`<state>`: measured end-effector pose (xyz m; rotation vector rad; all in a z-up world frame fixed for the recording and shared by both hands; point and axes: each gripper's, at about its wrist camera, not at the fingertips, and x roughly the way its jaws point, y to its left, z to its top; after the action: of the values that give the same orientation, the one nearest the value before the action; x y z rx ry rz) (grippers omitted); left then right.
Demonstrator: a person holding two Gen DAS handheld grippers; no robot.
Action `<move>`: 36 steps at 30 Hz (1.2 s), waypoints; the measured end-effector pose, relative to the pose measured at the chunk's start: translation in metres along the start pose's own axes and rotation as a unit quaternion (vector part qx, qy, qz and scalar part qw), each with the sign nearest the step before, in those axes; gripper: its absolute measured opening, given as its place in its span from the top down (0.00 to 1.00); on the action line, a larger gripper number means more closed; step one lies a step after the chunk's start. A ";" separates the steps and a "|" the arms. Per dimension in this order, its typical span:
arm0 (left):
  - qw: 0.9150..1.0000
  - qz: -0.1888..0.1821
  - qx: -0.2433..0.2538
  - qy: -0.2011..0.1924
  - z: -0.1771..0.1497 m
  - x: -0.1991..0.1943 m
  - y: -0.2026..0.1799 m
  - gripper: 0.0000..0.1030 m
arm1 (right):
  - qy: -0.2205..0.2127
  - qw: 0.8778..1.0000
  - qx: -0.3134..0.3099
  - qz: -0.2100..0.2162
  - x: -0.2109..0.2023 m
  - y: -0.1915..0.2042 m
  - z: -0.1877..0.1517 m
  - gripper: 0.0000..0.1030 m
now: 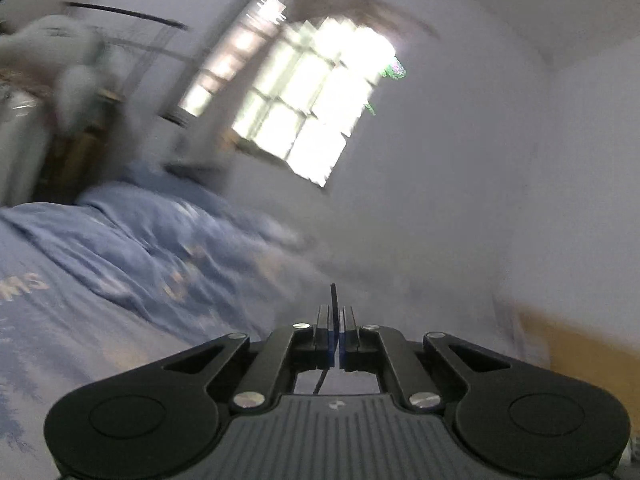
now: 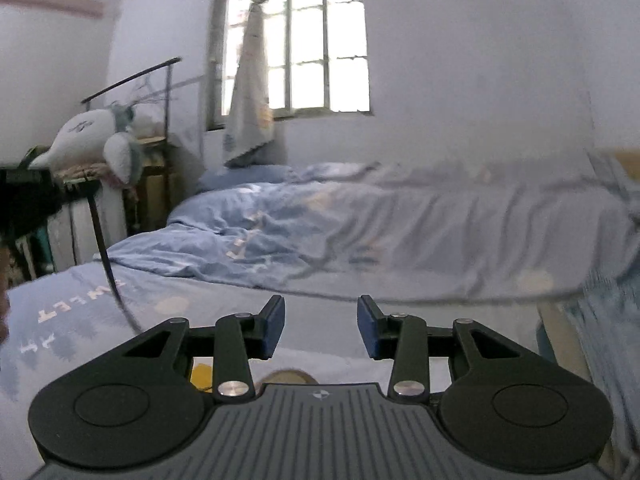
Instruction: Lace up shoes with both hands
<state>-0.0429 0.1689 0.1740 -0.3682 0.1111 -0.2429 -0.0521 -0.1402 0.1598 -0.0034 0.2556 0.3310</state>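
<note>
L gripper (image 1: 337,334): jaws pressed together, clamped on a thin black lace (image 1: 333,300) – one end pokes up above the pads, the rest drops below between the fingers toward the bed. Its view is tilted and blurred; blue duvet (image 1: 120,248) at left, window (image 1: 304,96) above, white wall at right. R gripper (image 2: 321,328): jaws partway open, blue pads (image 2: 275,326) well apart, nothing between them. In the R view a dark lace strand (image 2: 105,252) runs taut from the left edge down across the printed bed sheet (image 2: 60,320) toward the gripper's left side; can't tell where it ends. Shoe itself: can't make it out for sure – only a tan rounded bit (image 2: 289,377) and a yellow bit (image 2: 200,376) peek out just under the R gripper body, near the bed's front edge. Bkgd: plush toy (image 2: 96,140) on a shelf at left, tied curtain (image 2: 250,80) by the window, rumpled duvet across the bed's far side.
</note>
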 end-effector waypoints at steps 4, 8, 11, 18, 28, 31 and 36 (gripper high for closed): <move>0.998 -0.018 0.037 0.037 -0.021 0.006 -0.031 1.00 | 0.023 0.999 0.038 -0.004 -0.003 -0.020 -0.009 0.60; 0.999 0.033 -0.010 -0.004 0.003 -0.003 -0.006 1.00 | 0.030 0.999 0.042 -0.003 -0.005 -0.029 -0.014 0.60; 0.992 0.112 -0.033 -0.053 0.038 -0.024 0.031 1.00 | 0.028 0.999 0.040 -0.005 -0.005 -0.032 -0.015 0.60; 0.954 0.254 -0.010 -0.161 0.103 -0.080 0.054 1.00 | 0.030 0.998 0.058 0.005 -0.007 -0.038 -0.014 0.60; 0.974 0.179 0.139 -0.027 0.058 -0.047 -0.045 1.00 | 0.039 0.996 0.077 0.012 -0.004 -0.045 -0.017 0.60; 0.977 0.103 0.178 0.063 0.014 -0.021 -0.086 1.00 | 0.047 0.994 0.093 0.017 0.000 -0.053 -0.018 0.59; 0.960 0.014 0.217 0.176 -0.054 0.017 -0.134 1.00 | 0.056 0.992 0.109 0.011 0.005 -0.067 -0.020 0.59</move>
<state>-0.0638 0.0246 0.1720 0.1186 0.4066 -0.2958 -0.0314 -0.2025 0.1363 0.1970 0.4022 0.3234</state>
